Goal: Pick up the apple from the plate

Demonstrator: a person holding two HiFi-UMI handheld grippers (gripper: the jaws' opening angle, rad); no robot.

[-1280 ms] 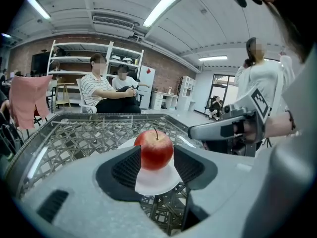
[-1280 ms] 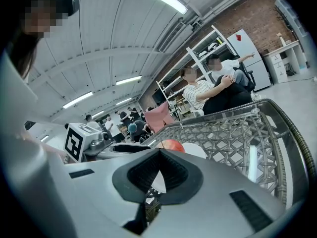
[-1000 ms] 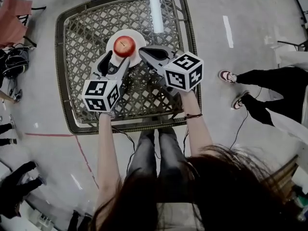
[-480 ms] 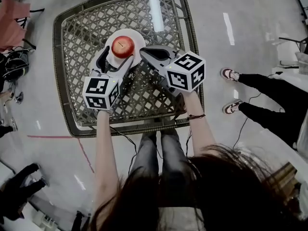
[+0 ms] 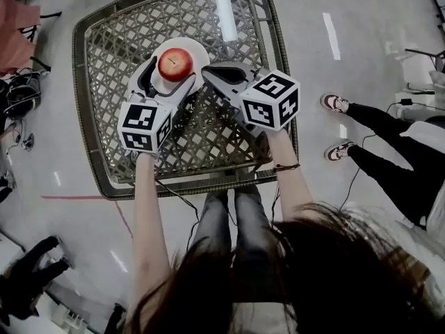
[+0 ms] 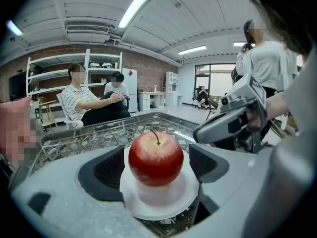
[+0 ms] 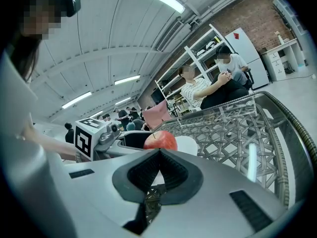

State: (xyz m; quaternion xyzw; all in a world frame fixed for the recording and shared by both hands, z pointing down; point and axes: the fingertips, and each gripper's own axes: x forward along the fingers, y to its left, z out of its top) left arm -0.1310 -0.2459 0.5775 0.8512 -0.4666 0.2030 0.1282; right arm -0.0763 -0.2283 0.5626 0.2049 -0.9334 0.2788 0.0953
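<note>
A red apple (image 5: 175, 62) (image 6: 156, 157) (image 7: 160, 140) stands on a small white plate (image 5: 198, 53) (image 6: 158, 205) (image 7: 190, 145) on the far half of the lattice table (image 5: 104, 117). My left gripper (image 5: 169, 77) (image 6: 158, 166) reaches in from the near side, and its jaws are opening. The apple sits between its dark pads (image 6: 108, 170), with a gap on each side. My right gripper (image 5: 208, 72) (image 7: 159, 151) rests just right of the plate, fingertips together, holding nothing. The left gripper view shows it at the right (image 6: 233, 125).
The table has a glass top over woven lattice and a thick raised rim (image 5: 278, 40). A bright light strip (image 5: 224, 9) reflects at its far edge. Someone's legs and shoes (image 5: 335, 104) stand right of the table. Seated people (image 6: 91, 100) are behind it.
My left gripper has slid forward along the plate, and its jaws have spread wider on either side of the apple. My right gripper has stayed where it was.
</note>
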